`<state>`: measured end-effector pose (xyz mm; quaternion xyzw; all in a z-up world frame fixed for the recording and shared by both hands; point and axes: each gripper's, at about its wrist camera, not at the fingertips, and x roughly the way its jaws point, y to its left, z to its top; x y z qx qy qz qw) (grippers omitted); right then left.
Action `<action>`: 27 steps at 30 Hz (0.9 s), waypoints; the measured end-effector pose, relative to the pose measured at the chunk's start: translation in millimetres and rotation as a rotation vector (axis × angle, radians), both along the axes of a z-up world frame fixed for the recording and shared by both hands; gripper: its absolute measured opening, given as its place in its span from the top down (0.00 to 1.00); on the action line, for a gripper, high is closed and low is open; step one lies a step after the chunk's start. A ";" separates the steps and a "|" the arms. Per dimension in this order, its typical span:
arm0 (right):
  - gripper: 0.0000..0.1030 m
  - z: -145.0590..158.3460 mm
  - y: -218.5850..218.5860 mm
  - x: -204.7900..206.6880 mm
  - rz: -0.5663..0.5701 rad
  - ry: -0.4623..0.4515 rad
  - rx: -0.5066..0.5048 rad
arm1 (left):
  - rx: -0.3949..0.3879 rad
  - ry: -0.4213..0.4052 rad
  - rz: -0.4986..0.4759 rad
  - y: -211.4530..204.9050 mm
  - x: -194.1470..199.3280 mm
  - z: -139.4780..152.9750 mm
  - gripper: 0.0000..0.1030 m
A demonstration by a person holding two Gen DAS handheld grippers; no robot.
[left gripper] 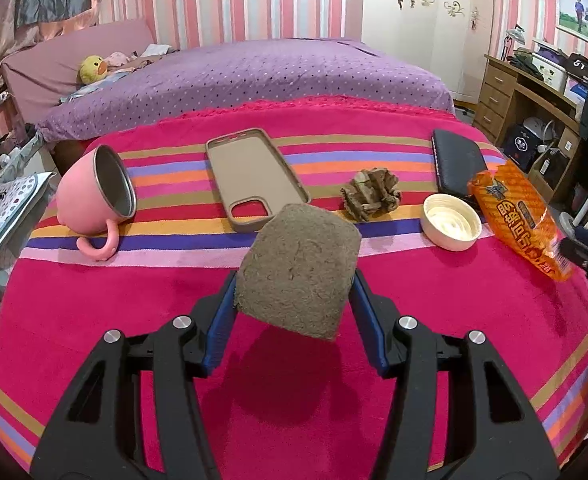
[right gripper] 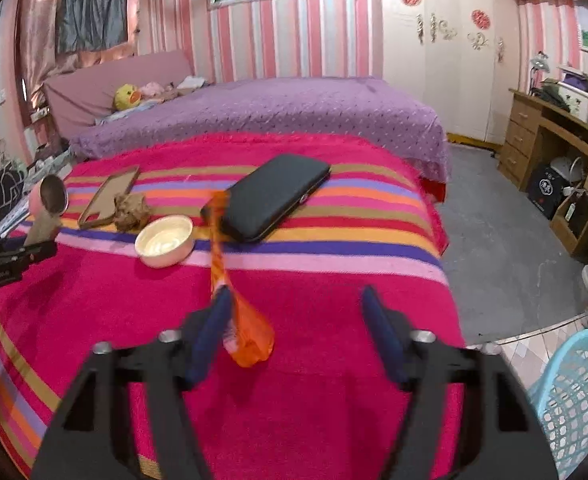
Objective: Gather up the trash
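My left gripper [left gripper: 294,280] is shut on a brown cardboard piece [left gripper: 298,272] and holds it above the striped pink blanket [left gripper: 134,304]. A crumpled brown paper ball [left gripper: 371,194] lies beyond it on the blanket; it also shows in the right wrist view [right gripper: 132,210]. My right gripper [right gripper: 294,300] is open; an orange snack wrapper [right gripper: 236,304] hangs against its left finger, off the blanket. The wrapper also shows at the right in the left wrist view [left gripper: 522,216].
On the blanket lie a pink mug [left gripper: 94,200] on its side, a beige phone case [left gripper: 254,178], a white lid [left gripper: 451,222] and a black wallet [left gripper: 458,166]. A light-blue basket [right gripper: 574,400] stands on the floor at right. A purple bed [left gripper: 254,76] lies behind.
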<state>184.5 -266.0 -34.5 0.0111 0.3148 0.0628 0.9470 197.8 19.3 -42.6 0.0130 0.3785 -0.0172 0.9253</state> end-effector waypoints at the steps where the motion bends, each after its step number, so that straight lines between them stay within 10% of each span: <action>1: 0.34 1.0 -0.6 -0.3 -0.002 -0.002 -0.002 | 0.001 -0.001 0.002 0.7 -0.3 0.2 0.48; 15: 0.35 -18.5 22.5 36.4 0.057 0.123 -0.020 | 0.001 -0.004 -0.005 -0.6 -1.4 1.3 0.48; 27: 0.93 -18.5 31.1 34.6 0.099 0.107 -0.061 | 0.011 -0.015 0.001 -1.1 -1.5 2.1 0.48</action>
